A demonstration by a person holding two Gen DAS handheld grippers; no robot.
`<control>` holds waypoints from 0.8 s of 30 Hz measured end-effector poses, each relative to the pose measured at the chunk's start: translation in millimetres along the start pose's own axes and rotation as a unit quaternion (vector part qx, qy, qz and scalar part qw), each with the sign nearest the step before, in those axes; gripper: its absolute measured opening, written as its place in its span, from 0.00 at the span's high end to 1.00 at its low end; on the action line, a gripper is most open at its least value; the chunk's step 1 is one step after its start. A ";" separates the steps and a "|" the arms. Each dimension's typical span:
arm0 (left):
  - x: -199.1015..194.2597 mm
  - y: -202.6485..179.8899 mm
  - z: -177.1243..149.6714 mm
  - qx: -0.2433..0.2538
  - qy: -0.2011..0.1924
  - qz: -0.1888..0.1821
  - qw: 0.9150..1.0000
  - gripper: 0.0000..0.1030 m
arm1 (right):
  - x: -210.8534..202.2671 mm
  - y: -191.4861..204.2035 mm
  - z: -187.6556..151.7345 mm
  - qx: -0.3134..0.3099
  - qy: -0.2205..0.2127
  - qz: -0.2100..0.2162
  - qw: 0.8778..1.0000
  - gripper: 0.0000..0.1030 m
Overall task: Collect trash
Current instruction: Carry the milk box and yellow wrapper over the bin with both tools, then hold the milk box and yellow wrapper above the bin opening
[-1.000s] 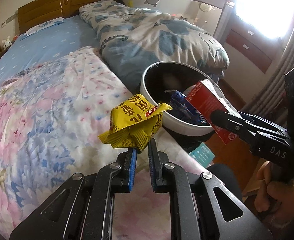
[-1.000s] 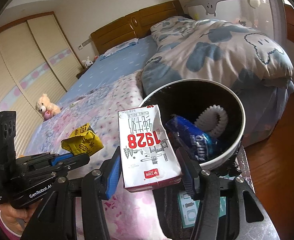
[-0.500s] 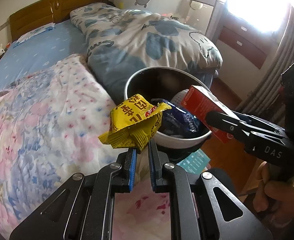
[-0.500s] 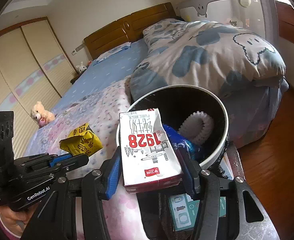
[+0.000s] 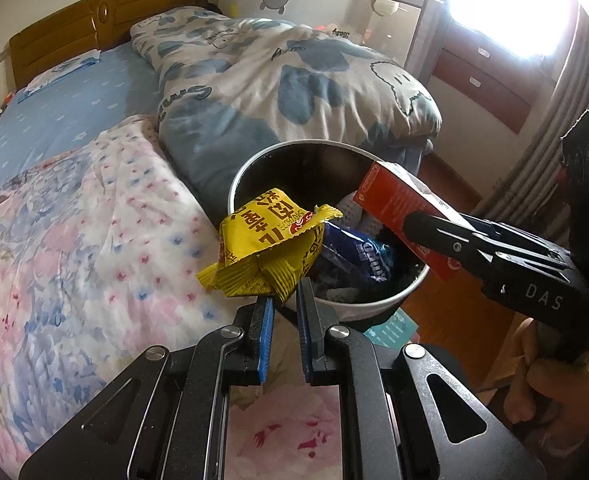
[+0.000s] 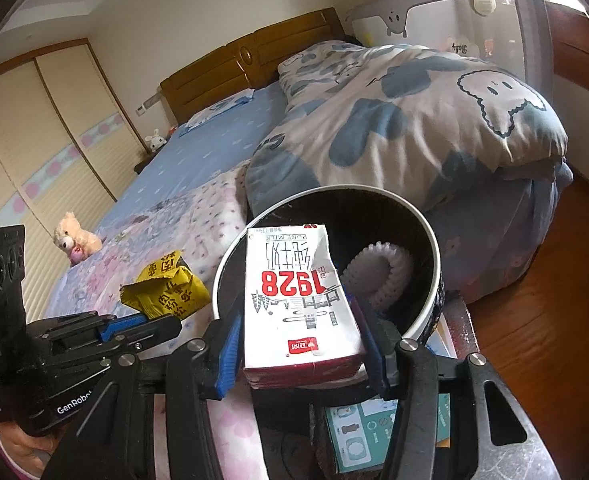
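Carrying trash to the bin (image 6: 434, 240), which sits beside the bed at 12 o'clock from both grippers; the right gripper (image 6: 300, 344) squeezes a milk box (image 6: 294, 300) over its rim; the left gripper (image 5: 282, 304), jaws nearly closed, pinches a yellow wrapper (image 5: 270, 248) near the bin's 9 o'clock edge; next, I think, open and drop.

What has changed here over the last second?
Both hands have carried their loads closer to the trash bin: the milk carton now hangs over its rim, and the yellow snack wrapper has reached its near edge. Nothing was released; the right gripper and left gripper still clamp them.
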State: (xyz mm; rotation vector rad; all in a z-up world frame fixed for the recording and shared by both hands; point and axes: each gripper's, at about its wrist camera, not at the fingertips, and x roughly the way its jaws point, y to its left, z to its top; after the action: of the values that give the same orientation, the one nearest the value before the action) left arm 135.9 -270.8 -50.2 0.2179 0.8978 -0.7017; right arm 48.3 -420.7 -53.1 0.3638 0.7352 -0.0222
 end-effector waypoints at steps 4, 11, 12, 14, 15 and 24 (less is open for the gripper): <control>4.0 -1.6 4.7 0.003 0.001 -0.001 1.000 0.90 | 2.1 -5.4 4.9 0.004 -0.002 -0.004 1.000 0.50; 12.7 -6.1 14.1 0.009 0.003 -0.002 1.000 0.90 | 6.5 -14.4 11.8 0.011 -0.003 -0.010 1.000 0.50; 14.4 -6.7 15.6 0.009 0.003 -0.002 1.000 0.90 | 7.1 -15.3 12.4 0.010 -0.002 -0.011 1.000 0.50; 15.5 -7.3 16.8 0.009 0.004 -0.002 1.000 0.90 | 9.5 -17.1 14.0 0.011 0.000 -0.012 1.000 0.50; 17.0 -8.1 18.3 0.010 0.004 -0.002 1.000 0.90 | 10.1 -18.1 14.2 0.011 0.000 -0.012 1.000 0.50; 27.3 -12.3 25.6 0.016 0.008 0.001 1.000 0.90 | 16.8 -22.1 21.8 0.010 0.005 -0.013 1.000 0.50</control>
State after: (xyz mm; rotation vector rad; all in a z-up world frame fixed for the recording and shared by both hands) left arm 155.9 -304.5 -54.3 0.2532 0.9028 -0.7125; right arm 71.8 -446.8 -56.3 0.3739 0.7506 -0.0524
